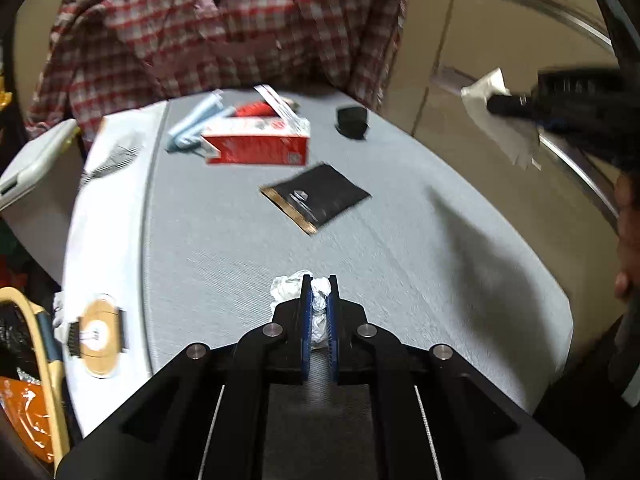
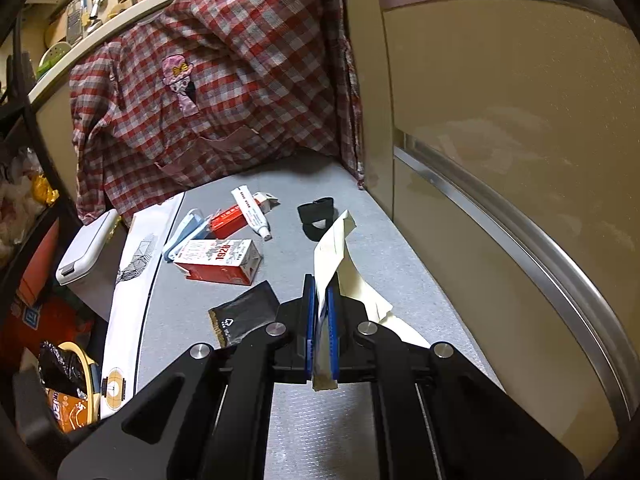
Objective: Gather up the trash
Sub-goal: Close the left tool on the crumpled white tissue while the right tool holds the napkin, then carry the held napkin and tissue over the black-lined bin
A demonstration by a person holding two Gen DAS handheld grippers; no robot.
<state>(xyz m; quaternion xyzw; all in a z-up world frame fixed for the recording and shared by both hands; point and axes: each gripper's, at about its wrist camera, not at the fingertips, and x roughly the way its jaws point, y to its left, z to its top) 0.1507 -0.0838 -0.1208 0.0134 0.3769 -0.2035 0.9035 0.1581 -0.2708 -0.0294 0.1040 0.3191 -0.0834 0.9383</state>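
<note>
Crumpled white paper wad [image 1: 316,300] pinched between the nearly closed blue pads of the left gripper [image 1: 320,286], low over the grey table [image 1: 420,248]. Farther along the table: black foil sachet [image 1: 316,196] with a gold edge, red carton [image 1: 260,142] on its side, pale blue item [image 1: 196,120] just beside it, small black clip [image 1: 352,122] near the far edge. Right gripper [image 2: 321,286] clamped tight on a long strip of white paper [image 2: 334,240], strip rising ahead of the jaws and trailing to the right; same gripper blurred at right in the left wrist view. White-and-red tube [image 2: 252,210] beyond the carton. Checked red shirt [image 2: 224,80] hanging behind the table; white lidded bin [image 2: 86,246] at left.
</note>
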